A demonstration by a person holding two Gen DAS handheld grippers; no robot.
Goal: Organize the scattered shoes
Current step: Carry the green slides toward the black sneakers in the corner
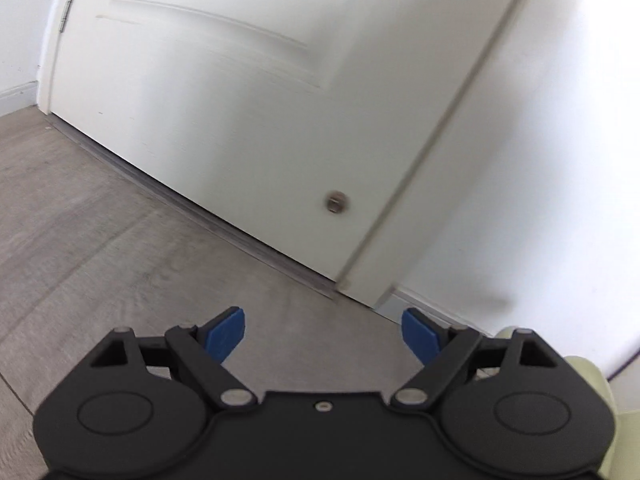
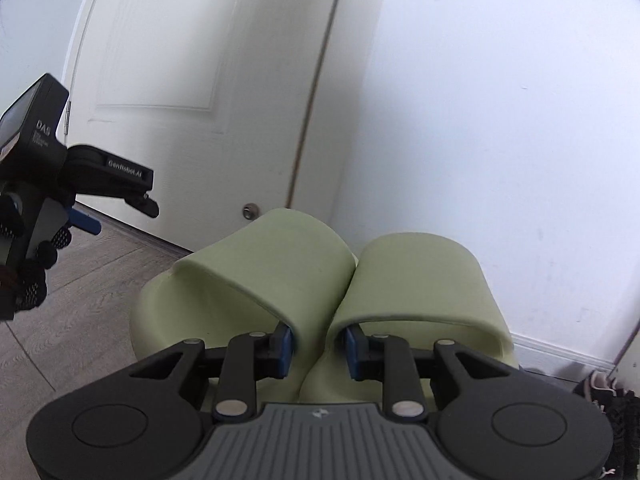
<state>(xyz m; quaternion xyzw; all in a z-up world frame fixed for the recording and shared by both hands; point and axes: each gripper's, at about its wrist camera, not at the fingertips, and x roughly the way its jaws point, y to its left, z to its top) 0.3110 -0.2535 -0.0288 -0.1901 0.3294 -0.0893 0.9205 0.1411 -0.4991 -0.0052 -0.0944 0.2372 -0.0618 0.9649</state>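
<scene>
A pair of pale green slide sandals hangs in front of the right wrist camera, the left slide (image 2: 256,272) pressed against the right slide (image 2: 420,280). My right gripper (image 2: 318,344) is shut on their touching inner walls, one blue pad inside each strap. The slides are off the floor. My left gripper (image 1: 324,332) is open with nothing between its blue pads, above bare floor near the door. In the right wrist view the left gripper (image 2: 124,218) shows at the left edge, held by a gloved hand (image 2: 24,276). A corner of a green slide (image 1: 588,372) shows at the lower right of the left wrist view.
A closed white door (image 1: 200,100) with a small metal stop (image 1: 337,202) stands ahead, with a white wall (image 2: 500,140) and baseboard to its right. Grey wood-look floor (image 1: 100,220) lies below. Black sneakers (image 2: 612,400) sit by the wall at the lower right.
</scene>
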